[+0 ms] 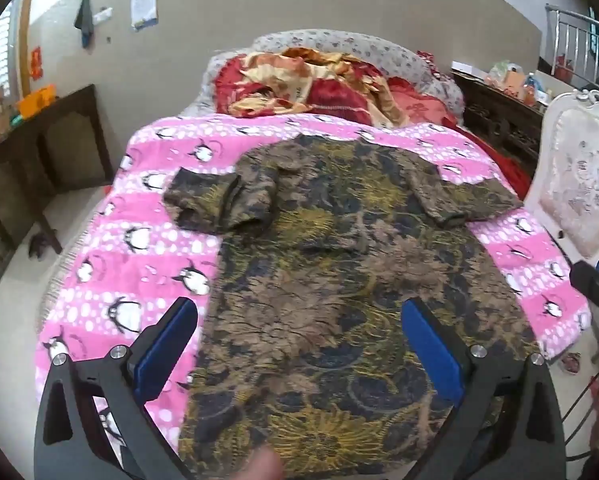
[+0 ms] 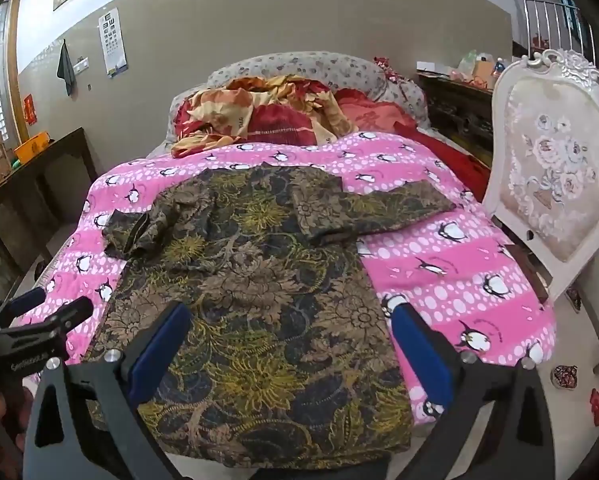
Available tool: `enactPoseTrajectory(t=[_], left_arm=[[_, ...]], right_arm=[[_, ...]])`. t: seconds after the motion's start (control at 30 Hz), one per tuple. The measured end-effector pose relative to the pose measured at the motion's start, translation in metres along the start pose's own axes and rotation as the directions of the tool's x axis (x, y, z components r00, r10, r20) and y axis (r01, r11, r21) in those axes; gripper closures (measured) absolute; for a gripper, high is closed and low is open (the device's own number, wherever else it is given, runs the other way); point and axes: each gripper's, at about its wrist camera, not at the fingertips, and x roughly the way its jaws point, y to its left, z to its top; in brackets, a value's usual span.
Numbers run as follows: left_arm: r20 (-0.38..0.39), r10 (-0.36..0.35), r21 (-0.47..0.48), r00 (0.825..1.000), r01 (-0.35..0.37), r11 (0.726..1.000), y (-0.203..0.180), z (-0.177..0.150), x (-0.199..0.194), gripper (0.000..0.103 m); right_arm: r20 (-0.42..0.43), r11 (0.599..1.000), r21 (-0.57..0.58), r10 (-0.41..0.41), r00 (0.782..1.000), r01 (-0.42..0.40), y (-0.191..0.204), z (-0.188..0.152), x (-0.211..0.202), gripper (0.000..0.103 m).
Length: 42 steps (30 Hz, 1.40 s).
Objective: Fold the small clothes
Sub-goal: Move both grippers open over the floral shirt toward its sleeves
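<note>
- A flowery brown-and-yellow shirt (image 1: pixel 323 264) lies spread flat on a pink penguin blanket (image 1: pixel 111 280) on the bed.
- In the left wrist view its neck points to 12 o'clock and its bottom edge is near us at 6 o'clock.
- One sleeve (image 1: pixel 215 204) is bunched up at about 10 o'clock. The other sleeve (image 1: pixel 467 200) sticks out flat at about 2 o'clock.
- The left gripper (image 1: pixel 299 320) hangs above the bottom part of the shirt. Its blue jaws are wide apart and hold nothing.
- The right gripper (image 2: pixel 291 328) is also wide apart and empty, above the shirt's right side.
- The shirt looks soft, light and floppy. It will likely sag and wrinkle when lifted.
- Good places to pinch look like the bottom corners or a sleeve end, where the cloth is thin.
- I see no box or basket for clothes. A red and gold quilt (image 2: pixel 259 116) is heaped at 12 o'clock.
</note>
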Motion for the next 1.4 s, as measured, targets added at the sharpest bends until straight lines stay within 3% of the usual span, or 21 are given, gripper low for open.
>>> enactPoseTrajectory(t=[0.1, 0.3, 0.4, 0.57, 0.77, 0.93, 1.23, 1.4], left_arm=[[-0.034, -0.022, -0.020, 0.999, 0.021, 1.000, 0.003, -0.002, 0.010, 0.025], [-0.097, -0.067, -0.021, 0.993, 0.065, 0.998, -0.006, -0.009, 0.035, 0.025], [-0.097, -0.110, -0.042, 0.989, 0.106, 0.993, -0.007, -0.010, 0.041, 0.025], [-0.113, -0.119, -0.034, 0.986, 0.116, 0.993, -0.014, -0.011, 0.055, 0.025], [-0.162, -0.112, 0.000, 0.980, 0.114, 0.994, -0.030, -0.017, 0.071, 0.028], [-0.176, -0.075, 0.026, 0.982, 0.081, 0.996, -0.036, -0.018, 0.075, 0.029], [-0.199, 0.005, 0.005, 0.980, -0.004, 1.000, -0.018, -0.007, 0.084, 0.029], [-0.244, 0.015, 0.002, 0.970, -0.016, 1.000, -0.016, -0.005, 0.107, 0.029]], right_arm=[[-0.008, 1.000, -0.016, 0.010, 1.000, -0.010, 0.007, 0.003, 0.009, 0.001], [-0.024, 0.999, -0.038, -0.014, 1.000, 0.013, 0.006, 0.005, 0.027, 0.001], [-0.048, 0.999, -0.014, -0.030, 0.998, 0.030, 0.001, 0.002, 0.033, 0.001], [-0.064, 0.998, -0.007, -0.068, 0.996, 0.068, -0.003, -0.004, 0.038, 0.001], [-0.157, 0.997, -0.019, -0.081, 0.984, 0.079, -0.005, -0.017, 0.042, 0.001], [-0.134, 0.996, -0.019, -0.086, 0.987, 0.084, -0.014, -0.020, 0.046, 0.001], [-0.138, 1.000, 0.012, -0.021, 0.990, 0.023, -0.017, -0.007, 0.076, 0.001], [-0.164, 1.000, -0.008, -0.020, 0.986, 0.019, -0.013, -0.001, 0.103, 0.001]])
